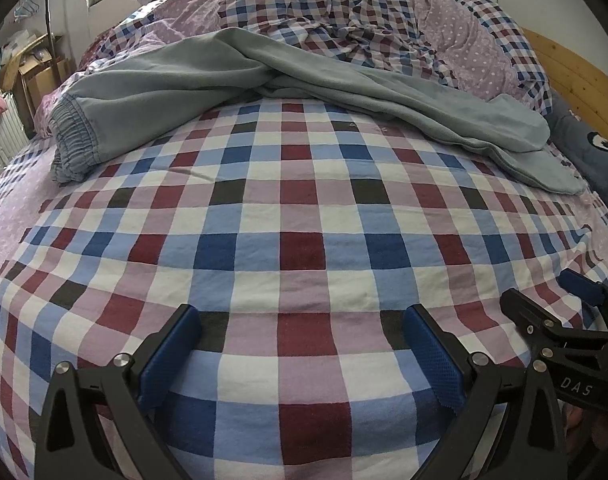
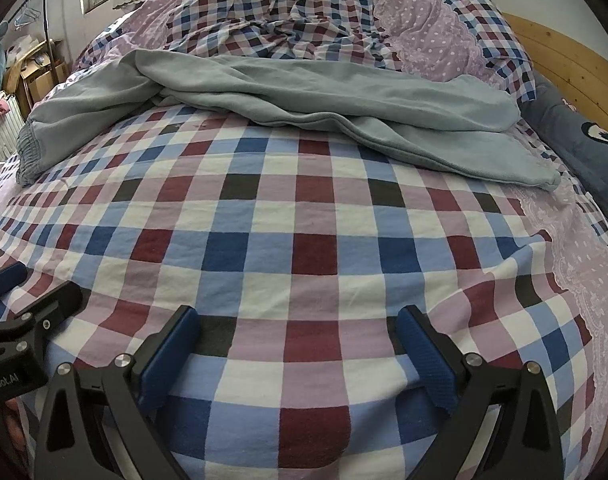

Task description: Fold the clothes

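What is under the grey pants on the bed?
The grey pants lie on the checked sheet, and their far edge rests against the crumpled blanket. Whatever may lie beneath the bunched middle is covered, so it cannot be seen.

I see grey-green sweatpants (image 1: 232, 80): soft matt fleece-like knit, ribbed gathered waistband at left. Checked bedsheet (image 1: 296, 216) is woven cotton-looking cloth, matt, lightly creased. My left gripper (image 1: 304, 344) and right gripper (image 2: 300, 344): matt black plastic arms, shiny metal rivets, blue textured rubbery pads (image 2: 423, 364). Headboard (image 2: 567, 56) upper right is smooth varnished wood. Quilt (image 1: 451, 28) has dotted lilac cloth.
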